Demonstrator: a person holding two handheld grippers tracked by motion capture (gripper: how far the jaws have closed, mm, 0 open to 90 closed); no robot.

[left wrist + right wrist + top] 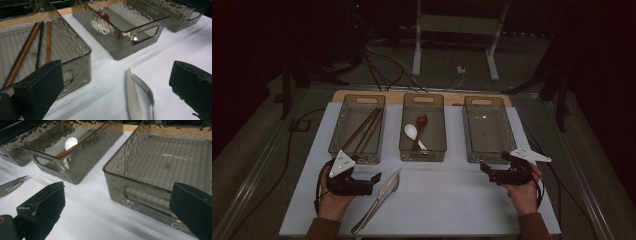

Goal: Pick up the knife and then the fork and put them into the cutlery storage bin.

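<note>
Evidently the work in hand was sorting cutlery, and the left tongs [371,179] stood spread and empty, just at 9 o'clock of the flat steel table knife [384,192] and the steel fork [373,209] lying beside it on the white desk [452,200]. Both pieces lay in front of the three smoky clear plastic bins, between the left bin with the brown chopsticks [367,130] and the middle bin with a white spoon and a dark red spoon [422,122]. In the left gripper view the knife [132,97] showed a serrated edge, with the fork [146,91] touching it at its right.

I judged the knife light, stiff and slippery, lying flat enough that the pads would struggle to get under it; the best hold looked to be across the narrow handle, at its thicker part, pinching edge to edge. Its long axis ran from about 7 o'clock to 1 o'clock in the high view, the blade tip pointing toward 1 o'clock, at the middle bin, and the handle toward the person.

Farther right, the empty right-hand bin [489,130] sat at 11 o'clock of the right tongs [486,170], which were likewise spread wide and holding nothing.
</note>
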